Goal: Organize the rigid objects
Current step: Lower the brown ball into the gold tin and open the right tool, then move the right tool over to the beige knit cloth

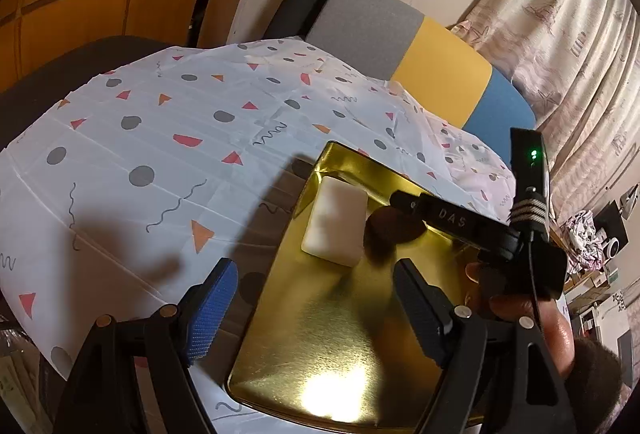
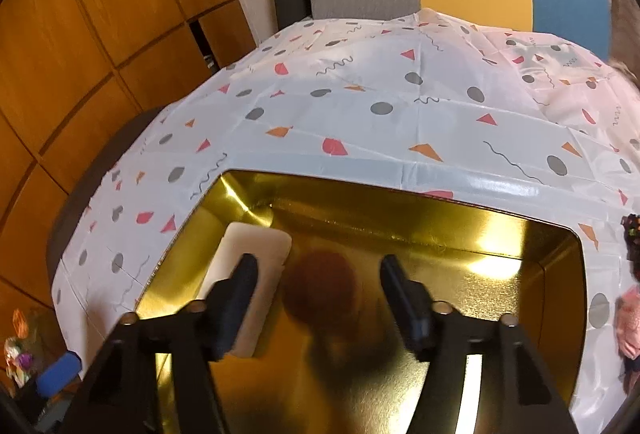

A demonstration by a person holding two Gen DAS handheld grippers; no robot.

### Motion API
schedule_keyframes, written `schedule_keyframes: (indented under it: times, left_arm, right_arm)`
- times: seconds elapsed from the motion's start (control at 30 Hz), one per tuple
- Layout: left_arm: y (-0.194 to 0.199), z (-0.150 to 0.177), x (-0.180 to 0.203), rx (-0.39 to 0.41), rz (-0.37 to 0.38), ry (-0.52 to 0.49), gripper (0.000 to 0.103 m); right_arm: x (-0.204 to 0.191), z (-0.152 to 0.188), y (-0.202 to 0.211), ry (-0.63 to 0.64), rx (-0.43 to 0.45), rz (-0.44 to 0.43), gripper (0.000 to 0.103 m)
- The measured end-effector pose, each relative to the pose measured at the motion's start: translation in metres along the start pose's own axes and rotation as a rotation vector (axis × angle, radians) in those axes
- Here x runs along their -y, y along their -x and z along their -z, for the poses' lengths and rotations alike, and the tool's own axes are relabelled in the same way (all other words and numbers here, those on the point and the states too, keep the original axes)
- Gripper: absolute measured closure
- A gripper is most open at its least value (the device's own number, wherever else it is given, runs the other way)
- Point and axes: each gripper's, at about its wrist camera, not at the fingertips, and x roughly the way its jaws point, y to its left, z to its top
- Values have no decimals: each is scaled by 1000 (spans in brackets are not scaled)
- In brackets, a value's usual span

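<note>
Looking into the gold tray on the patterned tablecloth, I count two things inside it: one white block near the far left corner, and one brown round thing just beside it on the right. The brown one is blurred, so I cannot tell if it already rests on the tray floor. The right gripper hangs over the tray with its jaws apart; the brown thing sits between them in the picture, but the pads do not press on it. The left gripper is also wide open and holds nothing, with one finger over the tablecloth and the other over the tray. A hand holding the right gripper shows in the left camera. My judgement is that two things are already sorted into the tray. At the right edge of the table I see something pink, too unclear to name, so maybe more work is left.
</note>
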Motion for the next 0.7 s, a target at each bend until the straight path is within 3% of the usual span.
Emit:
schedule_keyframes:
  times: [0.23,0.7]
  left_arm:
    - [-4,7,10,-21,29,-10,22]
    - [3,29,53,-57,101,-105,22]
  right_arm:
    - [17,5,42,-35,67,-19,25]
    - [51,46,126,-43,148,39,19]
